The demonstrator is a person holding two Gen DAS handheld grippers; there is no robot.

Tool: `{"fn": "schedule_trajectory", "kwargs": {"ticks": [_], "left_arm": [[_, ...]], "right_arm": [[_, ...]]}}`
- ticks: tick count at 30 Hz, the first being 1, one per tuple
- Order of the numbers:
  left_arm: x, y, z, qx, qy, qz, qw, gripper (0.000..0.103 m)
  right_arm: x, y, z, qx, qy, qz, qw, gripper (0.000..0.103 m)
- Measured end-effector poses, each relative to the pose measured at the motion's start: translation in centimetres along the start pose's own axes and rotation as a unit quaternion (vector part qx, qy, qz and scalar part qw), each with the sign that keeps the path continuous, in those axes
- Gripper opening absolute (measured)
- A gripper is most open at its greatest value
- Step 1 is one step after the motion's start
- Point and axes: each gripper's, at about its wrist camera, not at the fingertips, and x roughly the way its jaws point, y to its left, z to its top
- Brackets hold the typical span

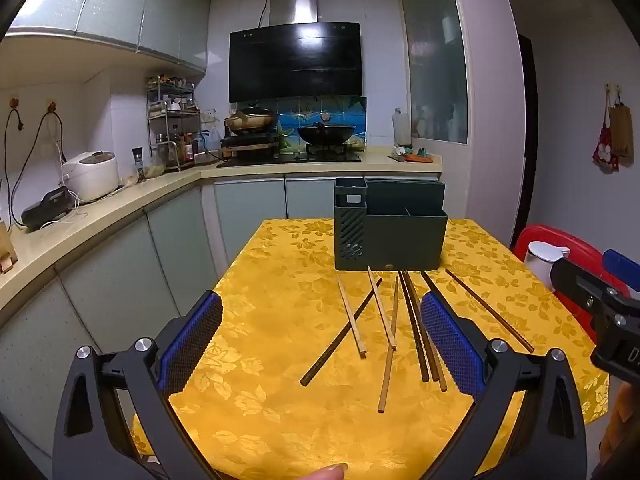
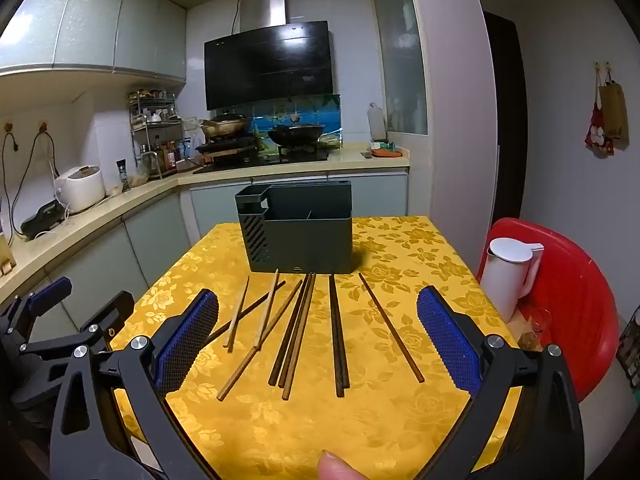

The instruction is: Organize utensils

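Both tools are held low over the near edge of a table draped in a yellow floral cloth (image 1: 280, 320).

Left gripper (image 1: 320, 344): fingers spread wide, blue pads (image 1: 192, 344) facing each other, nothing between them. It sits at the near left of the table.

Right gripper (image 2: 318, 340): likewise spread wide and empty, at the near right. Its body also shows at the right edge of the left wrist view.

Chopsticks (image 2: 296, 332): loose on the cloth, lying between the grippers and the holder, most running near-to-far. At the left, pale and dark sticks cross one another. Three brown ones lie together in the middle. To their right is a dark pair (image 2: 338, 336) side by side, then a single stick (image 2: 390, 328) angled off to the right, apart from the rest.

Utensil holder (image 2: 300, 228): dark grey-green box, upright at the far middle of the table, just beyond the far tips of the chopsticks. It has a taller slotted compartment at its left end and a lower divided section to the right.

To the right of the table, a white jug (image 2: 510, 276) rests on a red chair (image 2: 576, 300). Kitchen counter and stove are behind.
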Motion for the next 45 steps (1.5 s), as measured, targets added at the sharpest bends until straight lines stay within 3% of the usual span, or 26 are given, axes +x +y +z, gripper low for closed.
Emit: {"fn": "schedule_trajectory", "kwargs": {"ticks": [33, 45], "left_arm": [[-1.9, 0.9, 1.5, -0.005, -0.014, 0.001, 0.9999, 0.096], [-1.5, 1.3, 1.7, -0.009, -0.007, 0.001, 0.9999, 0.096]], "right_arm": [[-1.9, 1.1, 1.4, -0.015, -0.025, 0.012, 1.000, 0.097], [-0.9, 1.5, 2.3, -0.020, -0.012, 0.017, 1.000, 0.097]]}}
